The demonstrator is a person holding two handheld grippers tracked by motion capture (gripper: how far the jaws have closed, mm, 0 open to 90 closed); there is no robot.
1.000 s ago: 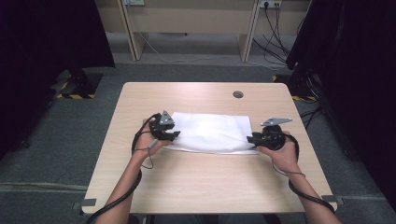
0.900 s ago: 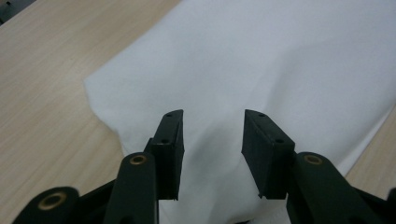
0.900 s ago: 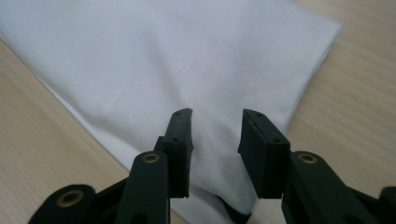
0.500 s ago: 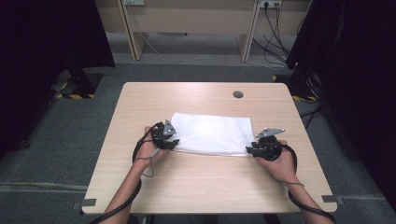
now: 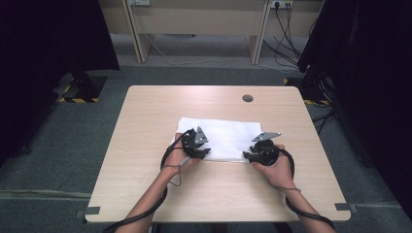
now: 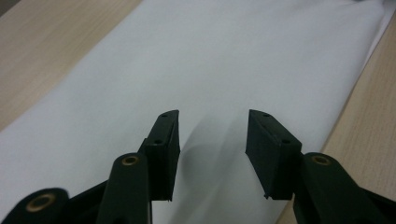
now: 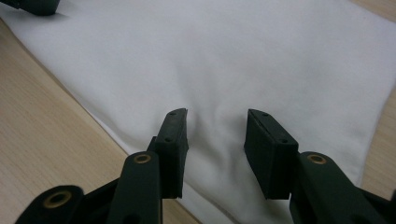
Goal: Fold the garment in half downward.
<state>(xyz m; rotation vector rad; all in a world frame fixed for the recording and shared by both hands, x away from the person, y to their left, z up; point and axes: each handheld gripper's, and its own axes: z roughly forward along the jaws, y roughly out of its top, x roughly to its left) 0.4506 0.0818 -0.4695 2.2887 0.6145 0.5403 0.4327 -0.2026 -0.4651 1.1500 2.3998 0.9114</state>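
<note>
Change since the earlier frames: both grippers have drawn inward toward each other along the near edge of the white cloth [image 5: 224, 140], and the cloth now spans less width across the bench [image 5: 145, 116] than it did a second ago. The fingers of both grippers have just been opening.

Item 1. White cloth. Lies flat on the light wooden bench, a little nearer the person than its centre. Folded shape, roughly rectangular; the near edge runs between the two grippers. In the left gripper view a soft crease shows in the fabric [image 6: 210, 70] just ahead of the fingers. In the right gripper view the layered near edge of the cloth [image 7: 280, 60] runs diagonally against the bare wood.

Item 2. Left gripper [image 5: 200, 151]. Held in the person's left hand at the cloth's near left corner. Fingers [image 6: 164, 140] stand partly apart over the fabric, a clear gap between them, nothing clamped.

Item 3. Right gripper [image 5: 248, 156]. Held in the person's right hand at the near right part of the cloth. Fingers [image 7: 173, 140] partly apart above the fabric, gripping nothing.

Item 4. Round cable port [image 5: 248, 98]. Set in the bench top, far right, well apart from the cloth.
</note>
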